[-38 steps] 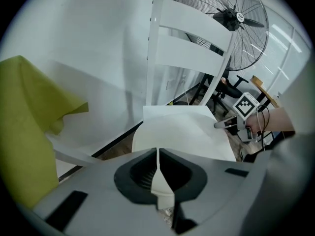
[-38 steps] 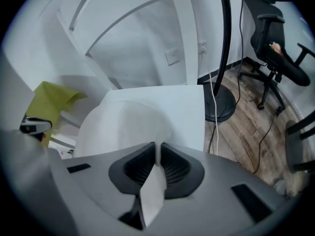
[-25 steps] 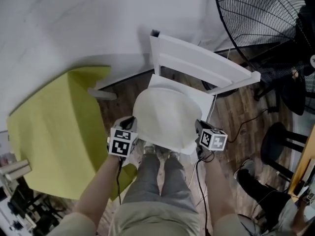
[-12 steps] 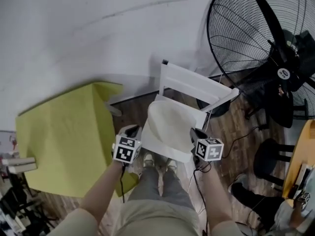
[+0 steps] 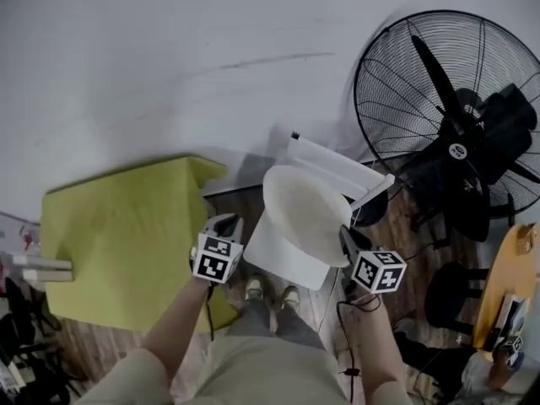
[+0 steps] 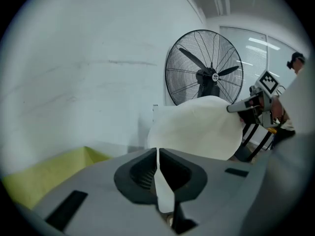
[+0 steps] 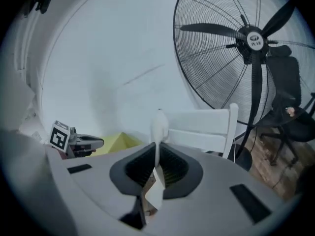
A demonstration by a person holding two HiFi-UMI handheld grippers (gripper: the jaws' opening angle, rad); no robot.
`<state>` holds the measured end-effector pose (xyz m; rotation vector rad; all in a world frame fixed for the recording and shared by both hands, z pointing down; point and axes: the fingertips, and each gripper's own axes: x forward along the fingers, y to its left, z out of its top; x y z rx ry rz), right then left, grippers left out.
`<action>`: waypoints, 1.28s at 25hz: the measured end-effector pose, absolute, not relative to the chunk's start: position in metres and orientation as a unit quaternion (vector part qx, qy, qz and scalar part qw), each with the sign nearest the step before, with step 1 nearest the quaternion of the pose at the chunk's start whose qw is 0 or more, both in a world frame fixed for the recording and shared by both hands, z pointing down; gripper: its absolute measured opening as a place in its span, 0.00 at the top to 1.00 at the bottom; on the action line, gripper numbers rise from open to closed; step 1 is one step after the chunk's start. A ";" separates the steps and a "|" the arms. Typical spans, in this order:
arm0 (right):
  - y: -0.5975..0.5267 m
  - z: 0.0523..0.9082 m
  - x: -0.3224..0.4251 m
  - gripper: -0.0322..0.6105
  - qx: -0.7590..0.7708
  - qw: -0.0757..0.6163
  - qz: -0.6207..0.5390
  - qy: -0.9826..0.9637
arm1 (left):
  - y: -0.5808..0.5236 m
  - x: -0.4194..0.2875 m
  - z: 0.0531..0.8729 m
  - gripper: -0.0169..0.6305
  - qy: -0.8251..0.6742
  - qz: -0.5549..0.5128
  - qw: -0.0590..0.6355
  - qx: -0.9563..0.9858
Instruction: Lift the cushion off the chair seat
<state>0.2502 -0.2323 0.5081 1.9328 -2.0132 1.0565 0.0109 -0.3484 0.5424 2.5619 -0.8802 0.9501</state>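
The white round cushion [image 5: 305, 213] hung in the air above the white chair [image 5: 339, 165], clear of the seat and tilted, with its far edge higher, up near the backrest. It was stretched between the two tools. The left gripper [image 5: 229, 224] had its jaws closed tight on the cushion's left edge; in the left gripper view only a thin fold of white fabric showed, pinched between the pads, and the rest of the cushion spread out beyond them. The right gripper [image 5: 347, 240] was likewise clamped nearly shut on the opposite edge, and the right gripper view showed the cushion edge-on as a narrow white strip rising from its jaws in front of the backrest. The bare seat showed below the cushion, just ahead of the person's shoes [image 5: 253, 289]. A yellow table [image 5: 118, 226] stood just left of the chair, and a large black fan [image 5: 456, 150] stood to its right, near the white wall [image 5: 169, 57].
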 end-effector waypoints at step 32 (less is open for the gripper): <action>-0.193 0.143 0.242 0.88 0.708 -0.152 0.045 -0.688 | -0.359 -0.017 0.240 0.92 -0.364 0.075 -0.032 0.928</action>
